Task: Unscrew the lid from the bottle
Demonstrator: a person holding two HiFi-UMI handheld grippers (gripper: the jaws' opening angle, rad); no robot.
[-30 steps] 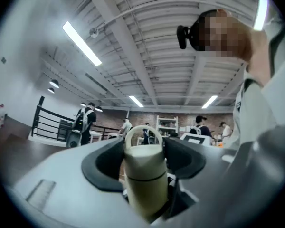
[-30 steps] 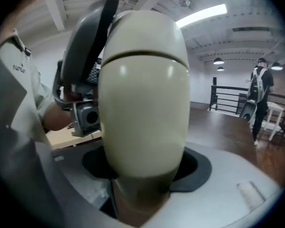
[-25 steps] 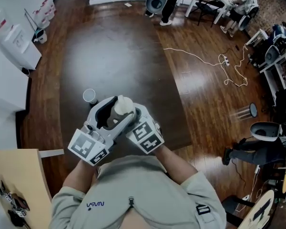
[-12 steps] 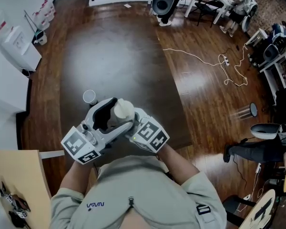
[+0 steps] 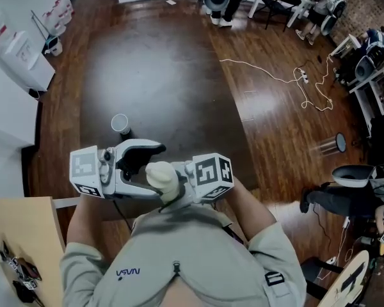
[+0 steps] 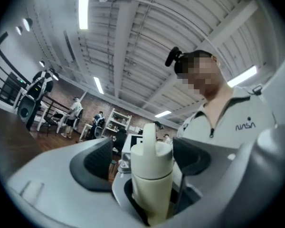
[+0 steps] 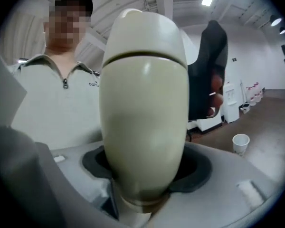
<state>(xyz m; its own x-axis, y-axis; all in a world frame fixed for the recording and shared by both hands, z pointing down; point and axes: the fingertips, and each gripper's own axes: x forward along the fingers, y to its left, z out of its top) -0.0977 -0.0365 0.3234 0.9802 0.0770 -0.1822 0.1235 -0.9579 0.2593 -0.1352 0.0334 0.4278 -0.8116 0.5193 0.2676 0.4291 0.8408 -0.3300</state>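
Bottle (image 5: 161,176) between right gripper (image 5: 182,190) jaws

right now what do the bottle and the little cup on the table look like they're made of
Bottle: likely coated metal or hard plastic; cream, matte with a soft highlight, seam under the lid. Cup: probably paper; white, thin rim, though too small to be sure.

Cream bottle (image 5: 161,176), dark brown table (image 5: 153,75)
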